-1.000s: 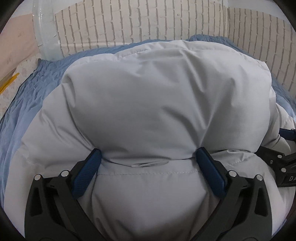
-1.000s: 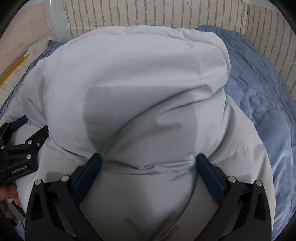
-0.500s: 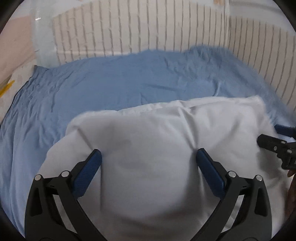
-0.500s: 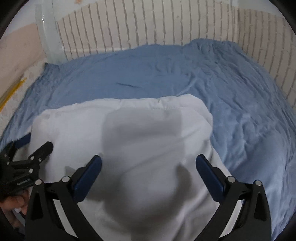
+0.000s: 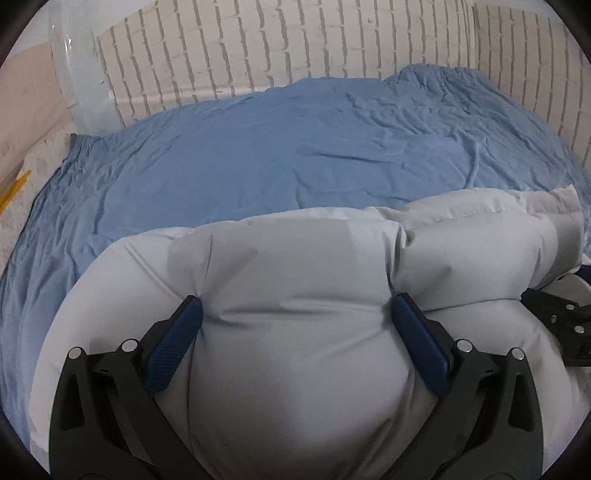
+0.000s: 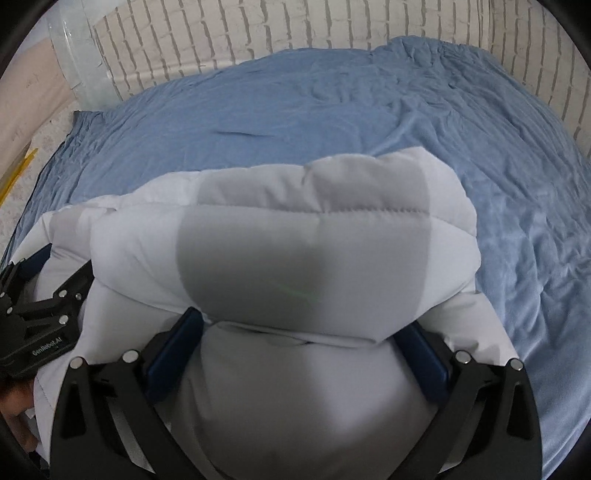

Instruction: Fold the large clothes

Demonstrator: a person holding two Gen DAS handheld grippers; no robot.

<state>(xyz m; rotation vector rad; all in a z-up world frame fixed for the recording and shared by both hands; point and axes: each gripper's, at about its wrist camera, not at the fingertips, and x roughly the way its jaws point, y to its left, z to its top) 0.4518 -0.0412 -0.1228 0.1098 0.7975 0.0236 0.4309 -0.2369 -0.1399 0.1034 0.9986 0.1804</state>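
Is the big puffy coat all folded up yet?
Not yet. The pale grey puffer jacket is already bunched into a thick roll on the blue sheet. The left gripper and right gripper have their fingers spread wide around its padding. Flattening it into a tidy bundle and letting go are left.

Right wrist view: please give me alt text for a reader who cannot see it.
The right gripper, with black arms and blue pads, is spread wide around a bulging fold of a puffy pale grey quilted jacket, which fills the gap between its fingers. The jacket lies on a wrinkled blue bedsheet before a white brick-pattern wall; the left gripper shows at the left edge.
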